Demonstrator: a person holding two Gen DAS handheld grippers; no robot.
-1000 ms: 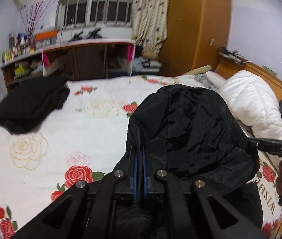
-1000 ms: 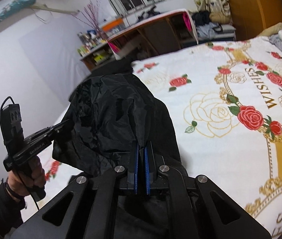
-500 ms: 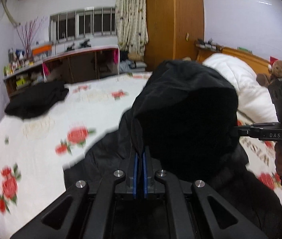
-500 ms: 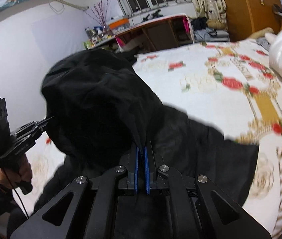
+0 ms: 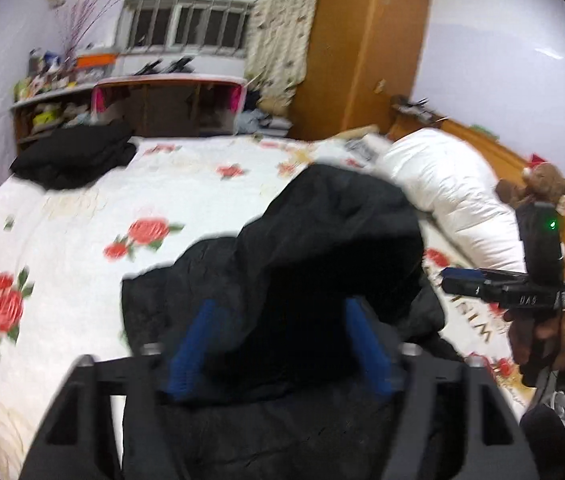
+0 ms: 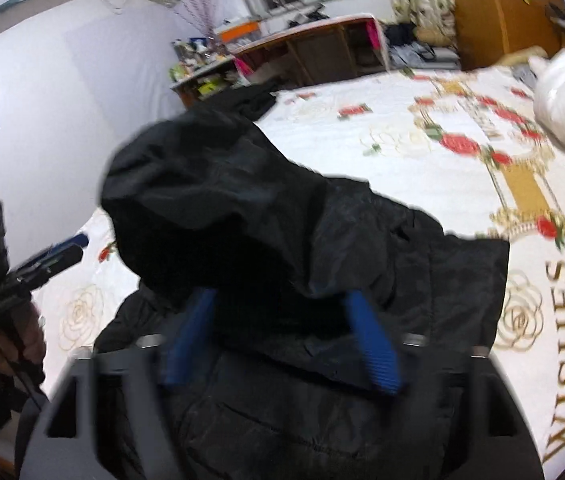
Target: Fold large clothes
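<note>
While the black coat (image 5: 322, 248) lies heaped on the near part of the bed (image 5: 82, 248), both tongs are seen spread wide over it. The left tongs (image 5: 280, 308) have just been opening, their blue pads (image 5: 198, 344) standing apart with the dark fabric lying between them but not pinched. The right tongs (image 6: 282, 304) have likewise just been opening, and the cloth is seen between their blue pads (image 6: 374, 340) without being pressed. The coat's upper part is bunched into a rounded hump, while a flatter panel is spread toward the right in the right wrist view, over the rose-printed sheet (image 6: 422, 160) near the word "WISHES". In the left wrist view the right tongs are seen from the side at the right edge, held in a hand (image 5: 542, 332). A second dark garment (image 5: 74, 156) is laid at the far left corner of the bed, well apart from the coat. A white duvet (image 5: 450, 184) is piled at the headboard side, with a teddy bear (image 5: 538, 184) beside it.
</note>
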